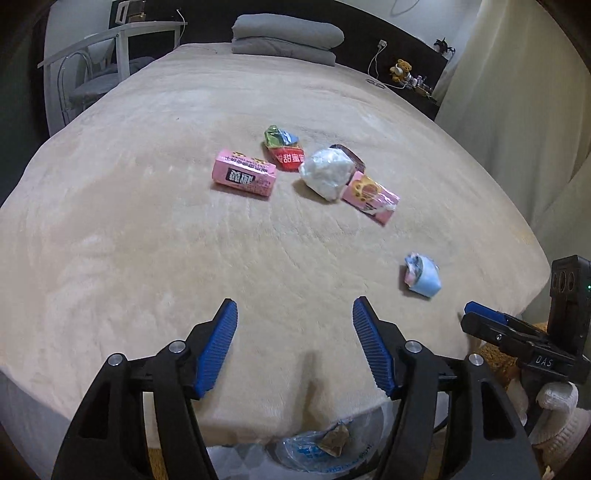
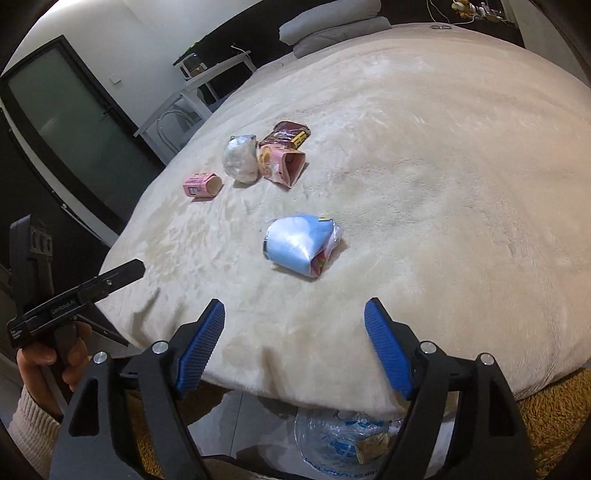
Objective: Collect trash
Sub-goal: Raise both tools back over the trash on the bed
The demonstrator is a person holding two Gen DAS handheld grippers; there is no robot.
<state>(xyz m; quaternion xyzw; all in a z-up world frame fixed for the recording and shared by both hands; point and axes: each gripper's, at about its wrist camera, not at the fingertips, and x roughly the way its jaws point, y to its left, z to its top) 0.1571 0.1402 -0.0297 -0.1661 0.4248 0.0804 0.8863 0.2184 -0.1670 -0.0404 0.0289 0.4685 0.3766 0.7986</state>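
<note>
Trash lies on a beige bed [image 1: 147, 221]: a pink carton [image 1: 244, 174], a red and green wrapper [image 1: 283, 152], a crumpled white bag [image 1: 326, 172], a torn pink box [image 1: 371, 196] and a light blue packet [image 1: 422, 275]. The right wrist view shows the blue packet [image 2: 301, 243] closest, with the white bag [image 2: 241, 158], pink box [image 2: 281, 163], a dark brown wrapper [image 2: 286, 134] and pink carton [image 2: 202, 185] farther off. My left gripper [image 1: 294, 345] is open and empty above the bed's near edge. My right gripper [image 2: 294, 345] is open and empty, short of the blue packet.
A clear plastic bag with blue print [image 1: 321, 448] holding a brown scrap sits below the bed's near edge; it also shows in the right wrist view [image 2: 343, 439]. Folded grey bedding [image 1: 286, 35] lies at the bed's far end. A chair [image 1: 92, 74] stands at the left.
</note>
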